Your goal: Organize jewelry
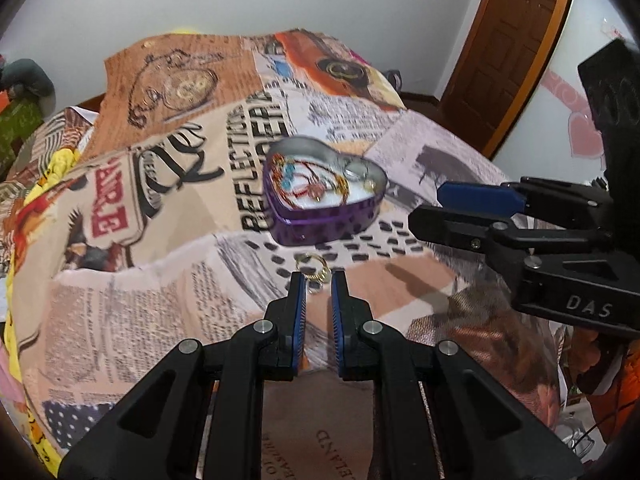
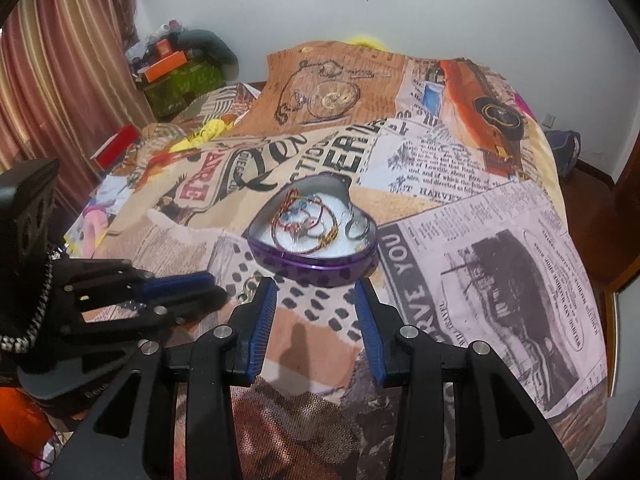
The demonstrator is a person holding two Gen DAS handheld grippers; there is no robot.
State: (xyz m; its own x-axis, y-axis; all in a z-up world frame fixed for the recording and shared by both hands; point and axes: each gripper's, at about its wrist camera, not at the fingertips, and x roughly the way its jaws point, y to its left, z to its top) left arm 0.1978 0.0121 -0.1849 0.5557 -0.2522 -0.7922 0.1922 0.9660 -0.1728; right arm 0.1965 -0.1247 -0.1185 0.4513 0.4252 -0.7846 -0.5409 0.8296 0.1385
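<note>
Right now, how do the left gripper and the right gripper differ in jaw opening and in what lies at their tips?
The left gripper has its jaws nearly shut, a narrow slit between them; the right gripper stands clearly wider. A gold ring lies on the bedspread right at the left gripper's tips; nothing sits between the right gripper's jaws, which point at the purple heart tin. Both have black arms and blue pads.

The heart-shaped tin [image 2: 316, 268] is shiny purple with darker purple spots on the outside, silver inside with a white lining. The bed cover [image 2: 500, 280] is a newspaper-collage print: black type on beige and pink-grey, an orange car, a tan pocket-watch panel. Both grippers, left gripper [image 1: 319, 280] and right gripper [image 2: 316, 292], are black with blue pads. Curtain [image 2: 60, 80], upper left, has pink-brown stripes.
</note>
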